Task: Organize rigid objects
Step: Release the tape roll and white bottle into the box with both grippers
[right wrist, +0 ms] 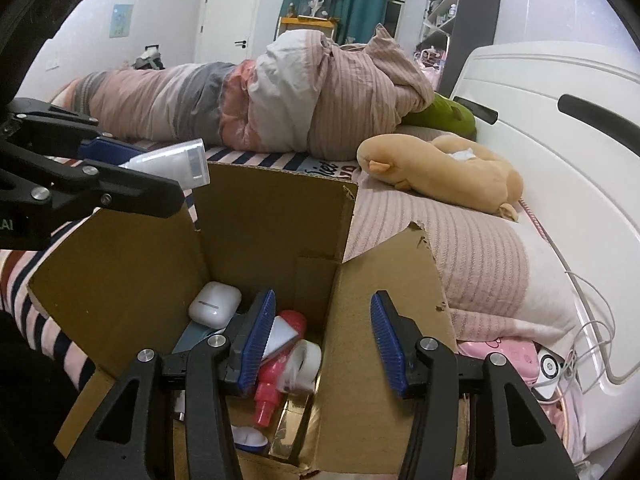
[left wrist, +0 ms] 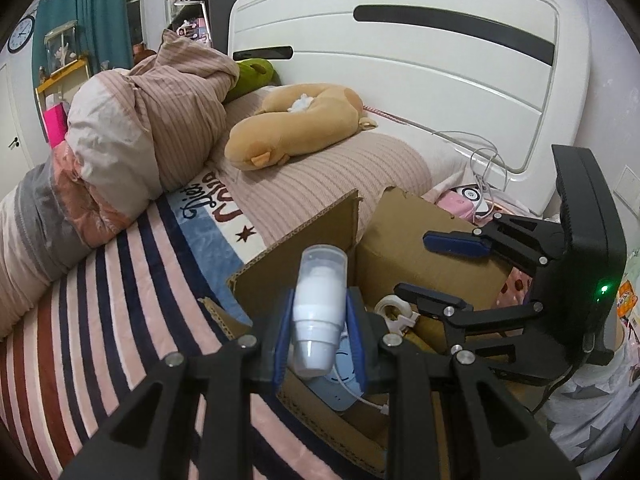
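Observation:
My left gripper (left wrist: 320, 334) is shut on a white pump bottle with a clear cap (left wrist: 320, 300), held above the near edge of an open cardboard box (left wrist: 420, 248) on the bed. The bottle also shows in the right wrist view (right wrist: 176, 164) at the upper left, over the box's left flap. My right gripper (right wrist: 322, 340) is open and empty, fingers spread over the box (right wrist: 380, 320). Inside lie a white earbud case (right wrist: 214, 304), a red spray bottle (right wrist: 276, 372), a tape roll (left wrist: 394, 306) and other small items.
The box sits on a striped blanket (left wrist: 120, 300). A tan plush toy (left wrist: 296, 120) and a bundled duvet (left wrist: 132, 120) lie behind it. The white headboard (left wrist: 400, 60) is at the right, with white cables (right wrist: 588, 320) and a pink item beside the box.

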Available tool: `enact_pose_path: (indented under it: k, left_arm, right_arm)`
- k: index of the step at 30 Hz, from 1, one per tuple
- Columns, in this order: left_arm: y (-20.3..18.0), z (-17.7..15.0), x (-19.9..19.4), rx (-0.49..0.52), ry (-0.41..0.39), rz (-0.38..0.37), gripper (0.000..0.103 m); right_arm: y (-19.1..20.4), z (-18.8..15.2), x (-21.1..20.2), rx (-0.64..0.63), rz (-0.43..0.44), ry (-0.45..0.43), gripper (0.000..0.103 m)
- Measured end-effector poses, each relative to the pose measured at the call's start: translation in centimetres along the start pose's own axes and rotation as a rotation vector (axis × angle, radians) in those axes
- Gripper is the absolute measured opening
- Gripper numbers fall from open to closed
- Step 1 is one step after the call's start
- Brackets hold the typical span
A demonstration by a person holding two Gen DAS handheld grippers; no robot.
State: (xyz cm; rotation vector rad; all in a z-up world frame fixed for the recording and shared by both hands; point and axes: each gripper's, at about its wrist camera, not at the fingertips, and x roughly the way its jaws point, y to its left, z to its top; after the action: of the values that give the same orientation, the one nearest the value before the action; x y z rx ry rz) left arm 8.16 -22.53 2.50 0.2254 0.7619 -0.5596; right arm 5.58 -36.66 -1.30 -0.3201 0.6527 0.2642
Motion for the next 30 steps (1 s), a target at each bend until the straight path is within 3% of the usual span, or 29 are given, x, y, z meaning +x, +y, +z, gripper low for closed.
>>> enact_pose_path:
  k: [11, 14, 20, 26, 30]
  left_arm:
    - [-0.3, 1.0, 2.4, 0.004, 0.066, -0.002, 0.023]
    - [-0.2, 0.9, 2.7, 0.004, 0.071, 0.018, 0.031]
    - [-0.1, 0.6, 2.1, 0.004, 0.06, 0.033, 0.033]
    - [0.4, 0.0, 0.0, -0.033, 0.0, 0.047, 0.054]
    - [0.6, -0.9, -2.9, -0.075, -0.075, 0.087, 0.074]
  right_arm:
    - [-0.2, 0.0, -0.4, 0.008, 0.011, -0.007, 0.046]
    - [-0.1, -0.1, -0.4, 0.006, 0.013, -0.008, 0.046]
    - [0.0, -0.1, -0.6, 0.008, 0.018, -0.01, 0.046]
    - [0.1, -0.1, -1.0, 0.006, 0.029, -0.022, 0.046]
    - [0.2, 0.1, -2.1, 0.008, 0.07, -0.059, 0.053]
